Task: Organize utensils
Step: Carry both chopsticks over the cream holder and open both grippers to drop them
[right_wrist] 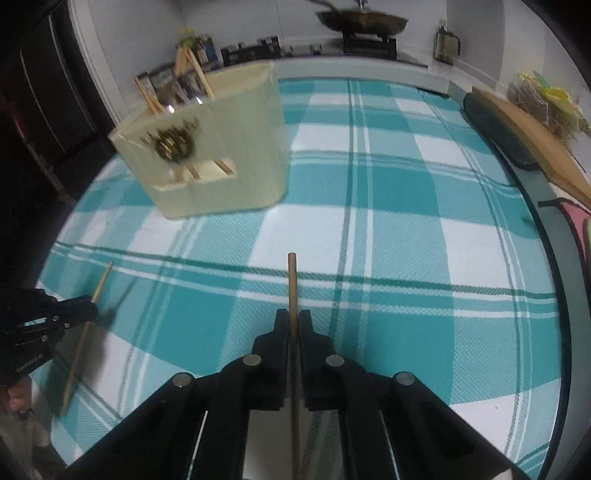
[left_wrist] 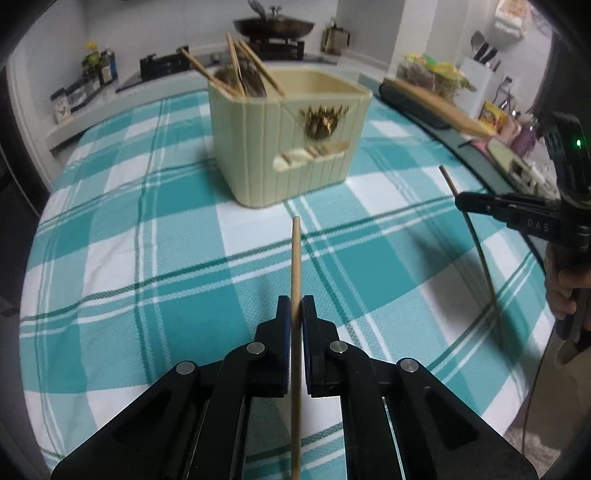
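Note:
My left gripper point(left_wrist: 296, 306) is shut on a light wooden chopstick point(left_wrist: 295, 258) that points forward above the teal checked tablecloth point(left_wrist: 147, 240). My right gripper point(right_wrist: 293, 321) is shut on a darker chopstick point(right_wrist: 292, 288), also lifted off the cloth. Each gripper shows in the other's view: the right gripper point(left_wrist: 461, 202) at the right edge, the left gripper point(right_wrist: 88, 312) at the lower left. A cream utensil holder point(left_wrist: 288, 147) point(right_wrist: 221, 147) stands ahead on the cloth, with several chopsticks point(left_wrist: 236, 70) and a spoon upright in its back compartment.
Behind the table a wok point(left_wrist: 273, 26) sits on a stove, with spice jars point(left_wrist: 92, 77) at the left. A wooden cutting board point(left_wrist: 439, 107) on a dark mat lies along the table's right edge. A person's hand point(left_wrist: 561, 291) holds the right gripper's handle.

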`<state>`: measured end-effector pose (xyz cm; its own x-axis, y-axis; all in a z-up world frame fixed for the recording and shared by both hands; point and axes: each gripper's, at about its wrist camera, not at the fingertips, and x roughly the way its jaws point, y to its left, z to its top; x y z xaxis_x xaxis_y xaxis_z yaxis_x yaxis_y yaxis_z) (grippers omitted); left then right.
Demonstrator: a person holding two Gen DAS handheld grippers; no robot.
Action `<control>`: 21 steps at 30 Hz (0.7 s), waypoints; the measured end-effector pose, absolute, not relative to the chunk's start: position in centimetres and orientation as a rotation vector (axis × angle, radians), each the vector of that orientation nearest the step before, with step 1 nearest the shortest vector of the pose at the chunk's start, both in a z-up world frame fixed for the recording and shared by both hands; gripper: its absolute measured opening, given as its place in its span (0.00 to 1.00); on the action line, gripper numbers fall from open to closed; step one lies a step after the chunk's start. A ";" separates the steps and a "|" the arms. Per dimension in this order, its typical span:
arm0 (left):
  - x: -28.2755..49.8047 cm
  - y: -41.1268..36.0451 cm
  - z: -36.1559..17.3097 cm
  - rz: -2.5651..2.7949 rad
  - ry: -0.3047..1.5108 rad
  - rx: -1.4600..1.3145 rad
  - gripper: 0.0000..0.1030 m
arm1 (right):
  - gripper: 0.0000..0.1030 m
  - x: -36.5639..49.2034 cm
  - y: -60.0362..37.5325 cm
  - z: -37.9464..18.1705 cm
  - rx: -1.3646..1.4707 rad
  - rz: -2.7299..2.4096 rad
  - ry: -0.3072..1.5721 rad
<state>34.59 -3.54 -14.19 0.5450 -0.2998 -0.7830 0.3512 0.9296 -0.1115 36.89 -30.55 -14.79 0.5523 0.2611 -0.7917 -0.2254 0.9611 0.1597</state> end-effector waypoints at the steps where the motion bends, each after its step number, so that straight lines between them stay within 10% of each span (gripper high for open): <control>1: 33.7 -2.8 -12.8 -0.394 0.874 0.034 0.04 | 0.05 35.8 -30.6 -13.3 0.045 0.303 0.896; 21: 27.1 1.9 -2.0 -0.459 0.550 -0.128 0.04 | 0.05 27.4 -31.1 0.2 0.032 0.334 0.463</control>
<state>27.14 1.89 -2.04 0.7544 -0.4531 -0.4750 0.3859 0.8914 -0.2375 27.36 -31.05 0.21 0.8413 0.3234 -0.4332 -0.3091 0.9452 0.1054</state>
